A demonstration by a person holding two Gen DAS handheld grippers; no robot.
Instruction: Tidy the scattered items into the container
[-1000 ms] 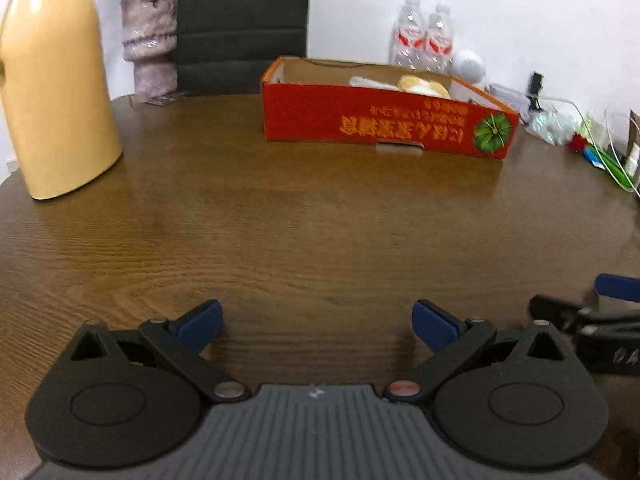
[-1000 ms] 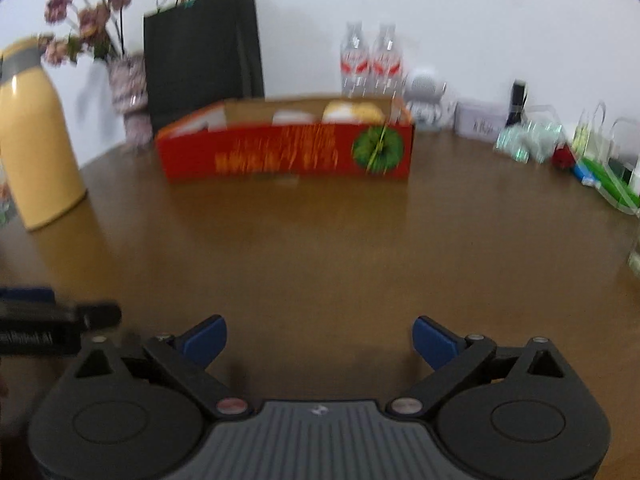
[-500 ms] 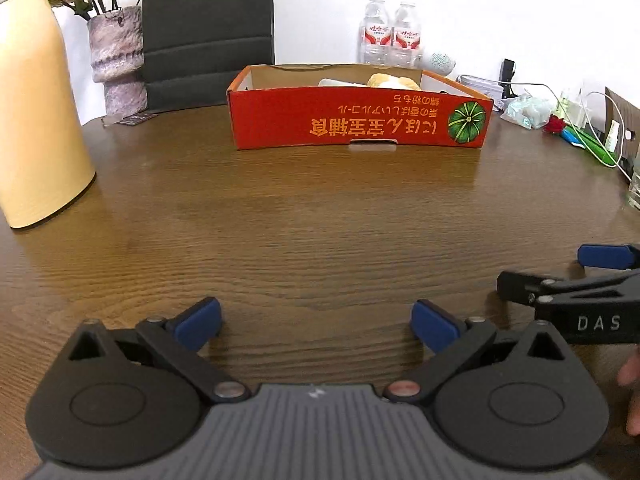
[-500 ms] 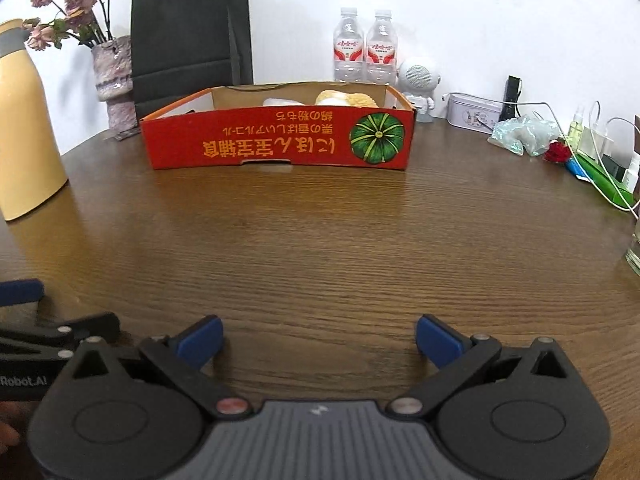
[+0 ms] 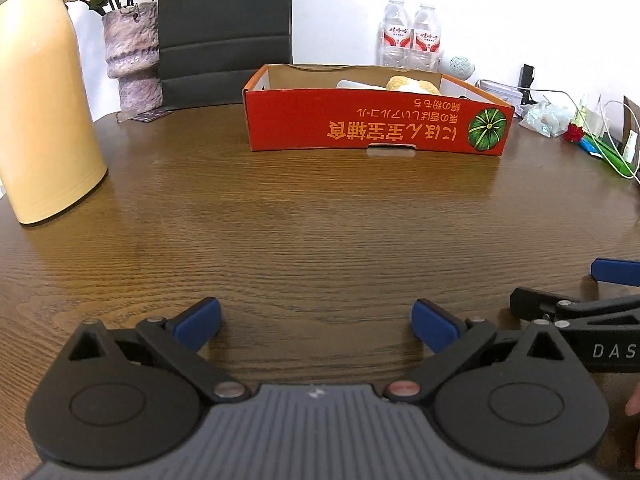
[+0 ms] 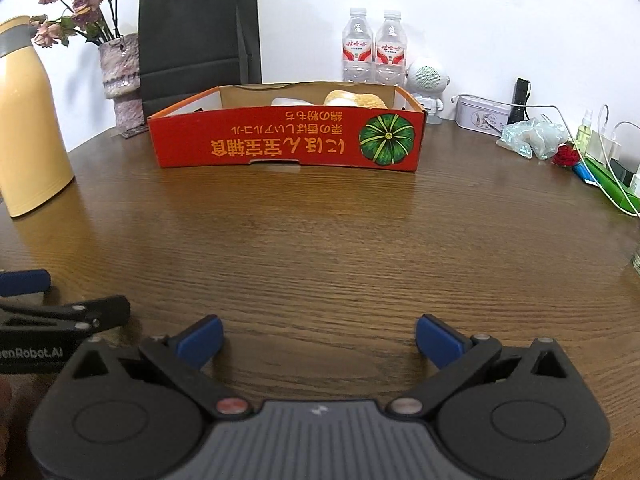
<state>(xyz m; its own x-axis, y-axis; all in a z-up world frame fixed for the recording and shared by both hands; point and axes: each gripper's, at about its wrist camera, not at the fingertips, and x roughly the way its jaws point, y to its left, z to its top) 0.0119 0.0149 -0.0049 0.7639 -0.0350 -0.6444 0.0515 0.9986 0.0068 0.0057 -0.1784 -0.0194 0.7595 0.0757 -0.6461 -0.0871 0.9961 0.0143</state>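
A shallow red cardboard box with a green pumpkin print stands at the far middle of the brown wooden table; it also shows in the right wrist view. Inside it lie a yellow-and-white plush item and a white item. My left gripper is open and empty, low over the near table. My right gripper is open and empty, beside the left one. Each gripper shows at the edge of the other's view.
A tall yellow flask stands at the left. A vase of dried roses, a black paper bag, two water bottles, a white speaker, a tin, cables and small clutter line the back and right.
Both views have steadied and swung slightly; the box now sits more centred. Both grippers stay open and empty near the table's front.
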